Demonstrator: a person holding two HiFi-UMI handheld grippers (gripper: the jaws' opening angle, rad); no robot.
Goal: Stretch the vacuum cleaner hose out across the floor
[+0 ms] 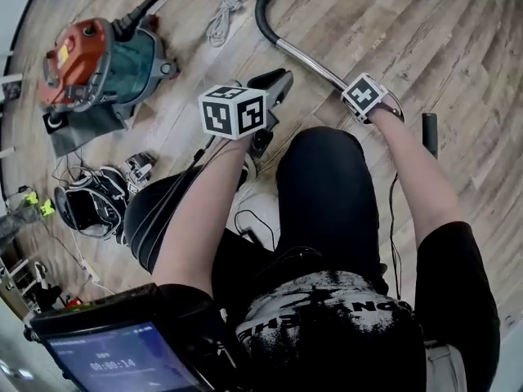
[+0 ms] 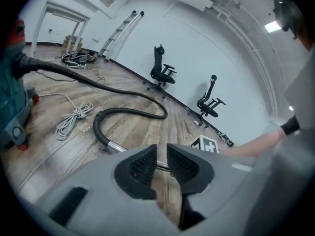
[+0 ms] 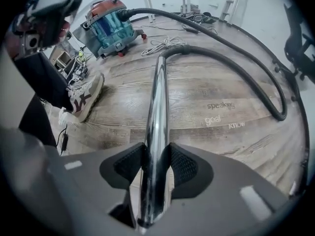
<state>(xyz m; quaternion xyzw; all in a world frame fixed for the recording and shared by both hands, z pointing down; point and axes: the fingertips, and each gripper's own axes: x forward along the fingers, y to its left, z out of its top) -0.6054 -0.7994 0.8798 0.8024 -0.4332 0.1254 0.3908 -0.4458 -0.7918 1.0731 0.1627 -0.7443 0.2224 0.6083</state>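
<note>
The vacuum cleaner canister (image 1: 90,60), a rounded drum with a teal body and an orange-red lid, sits on the wood-plank floor (image 1: 458,47). The black ribbed hose (image 1: 260,15) leaves the canister's front, runs away from it in a long sweep, then doubles back in a tight U-shaped bend. So it lies curved, not pulled straight. At the end of the hose farthest from the canister, the soft ribbing gives way to a smooth, mirror-bright chrome tube (image 3: 158,102).

The right gripper (image 3: 156,163) is clamped on that tube. Its two dark, cross-hatched pads press against either side of the round metal, and the tube points back toward the canister.

The left gripper (image 2: 161,163) sits between the canister and the right gripper. Its textured pads stand a narrow slit apart with nothing between them. The chrome tube shows only beyond the gap.

A loosely bundled pale cord (image 1: 225,11) lies just beside the canister, between it and the hose bend. A white sneaker (image 3: 83,97) stands on the planks on the person's side of the canister.
</note>
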